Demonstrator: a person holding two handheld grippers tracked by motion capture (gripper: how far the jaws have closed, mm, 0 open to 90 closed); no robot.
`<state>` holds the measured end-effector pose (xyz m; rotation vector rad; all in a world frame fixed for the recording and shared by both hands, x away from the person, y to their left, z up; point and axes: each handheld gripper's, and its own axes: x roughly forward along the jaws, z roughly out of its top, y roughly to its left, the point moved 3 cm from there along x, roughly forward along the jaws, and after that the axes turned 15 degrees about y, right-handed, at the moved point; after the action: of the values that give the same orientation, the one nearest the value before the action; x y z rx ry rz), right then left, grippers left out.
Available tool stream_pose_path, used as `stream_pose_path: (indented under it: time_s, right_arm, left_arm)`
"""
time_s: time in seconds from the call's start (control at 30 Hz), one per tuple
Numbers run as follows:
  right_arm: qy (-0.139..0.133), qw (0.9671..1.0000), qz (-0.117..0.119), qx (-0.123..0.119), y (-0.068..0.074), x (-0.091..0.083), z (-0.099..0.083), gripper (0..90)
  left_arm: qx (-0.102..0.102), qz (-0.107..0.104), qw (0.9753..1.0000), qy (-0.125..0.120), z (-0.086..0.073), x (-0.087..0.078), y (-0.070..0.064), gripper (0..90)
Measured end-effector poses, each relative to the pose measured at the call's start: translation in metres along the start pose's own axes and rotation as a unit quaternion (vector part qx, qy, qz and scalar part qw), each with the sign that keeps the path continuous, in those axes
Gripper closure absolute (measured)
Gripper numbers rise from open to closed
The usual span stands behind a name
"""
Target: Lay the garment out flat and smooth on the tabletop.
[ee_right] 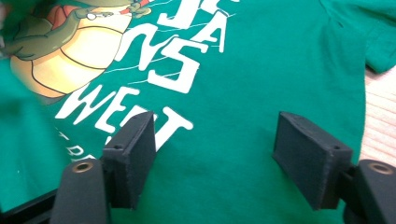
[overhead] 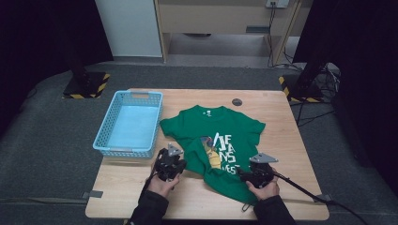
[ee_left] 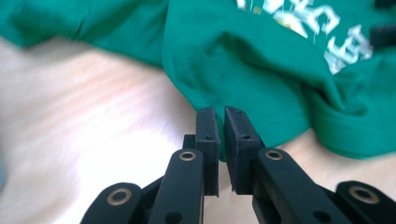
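While the shirt (overhead: pixel 220 140) is lying printed side up near the middle of the table (overhead: pixel 291 140), its lower left part is folding over on itself, so the hem there is bunching and covering part of the print. Its collar is pointing toward the far edge and both sleeves are spreading flat. To its left a blue basket (overhead: pixel 127 124) is sitting on the table, just beside the left sleeve.

At the near left the left gripper (overhead: pixel 170 165) is clenching on the shirt's folded edge. In the left gripper view its jaws are standing almost together with a thin slice of green cloth (ee_left: pixel 243 74) pinched between them, and the fold is rising beyond the pads (ee_left: pixel 208 128) while bare wood is showing on the left.

On the other side the right gripper (overhead: pixel 256 173) is hovering at the shirt's lower right hem, released. In the right gripper view its jaws are standing wide apart over the flat cloth (ee_right: pixel 280 60), with the white lettering (ee_right: pixel 177 65) and a cartoon turtle (ee_right: pixel 65 46) lying ahead of the pads (ee_right: pixel 135 149); whether those are touching the cloth, I cannot tell. A strip of table is showing at the right edge of that view.

Both hands are coming in from the near edge, each gripping its tool, and a cable (overhead: pixel 305 190) is trailing from the right one across the table's corner.
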<state>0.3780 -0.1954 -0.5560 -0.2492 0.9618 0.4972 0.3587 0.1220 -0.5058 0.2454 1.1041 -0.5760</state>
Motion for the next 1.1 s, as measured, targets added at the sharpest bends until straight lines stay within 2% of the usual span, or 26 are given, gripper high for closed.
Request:
stream_pose_path:
  time_s: [0.03,0.13,0.23,0.3,0.47,0.6,0.73,0.83,0.93,1.0,1.07,1.1]
  right_arm:
    - [0.0,1.0,0.001,0.0,0.0,0.0,0.0,26.9]
    - [0.0,1.0,0.003,0.004,0.0,0.0,-0.001,25.8]
    - [0.001,1.0,0.002,0.004,0.001,-0.001,-0.001,24.8]
    - [0.0,1.0,0.002,0.005,0.001,-0.001,-0.002,23.7]
    - [0.005,1.0,0.001,0.004,0.003,-0.001,-0.002,20.2]
    - [0.006,1.0,0.002,0.006,0.005,-0.002,-0.002,19.2]
    - [-0.018,0.9998,0.002,0.012,0.003,-0.012,0.002,18.5]
    - [-0.045,0.9988,-0.002,0.02,0.001,-0.022,0.007,17.9]
    - [-0.056,0.9981,-0.015,0.021,-0.003,-0.027,0.013,17.3]
    - [-0.054,0.998,-0.022,0.023,-0.006,-0.026,0.018,16.0]
    - [-0.051,0.998,-0.03,0.023,-0.008,-0.023,0.022,15.6]
    - [-0.05,0.9979,-0.033,0.023,-0.008,-0.022,0.025,15.4]
  left_arm:
    - [0.001,0.008,0.9999,0.009,-0.007,-0.002,0.002,84.2]
    - [-0.007,0.014,0.9996,0.023,-0.029,-0.008,0.008,84.2]
    - [-0.021,0.009,0.9993,0.028,-0.048,-0.014,0.011,84.0]
    - [-0.033,-0.002,0.9988,0.035,-0.058,-0.014,0.013,83.4]
    - [-0.041,0.006,0.9975,0.058,-0.075,-0.01,0.011,81.9]
    - [-0.05,0.015,0.9968,0.06,-0.081,-0.01,0.01,78.7]
    - [-0.052,0.016,0.9973,0.049,-0.079,-0.013,0.01,72.2]
    - [-0.052,0.03,0.998,0.021,-0.069,-0.02,0.012,65.1]
    - [-0.04,0.045,0.9982,-0.008,-0.052,-0.03,0.012,59.2]
    - [-0.025,0.052,0.998,-0.024,-0.038,-0.033,0.01,54.9]
    - [-0.015,0.058,0.9975,-0.037,-0.022,-0.03,0.01,48.7]
    - [-0.01,0.054,0.9977,-0.04,-0.014,-0.027,0.01,46.3]
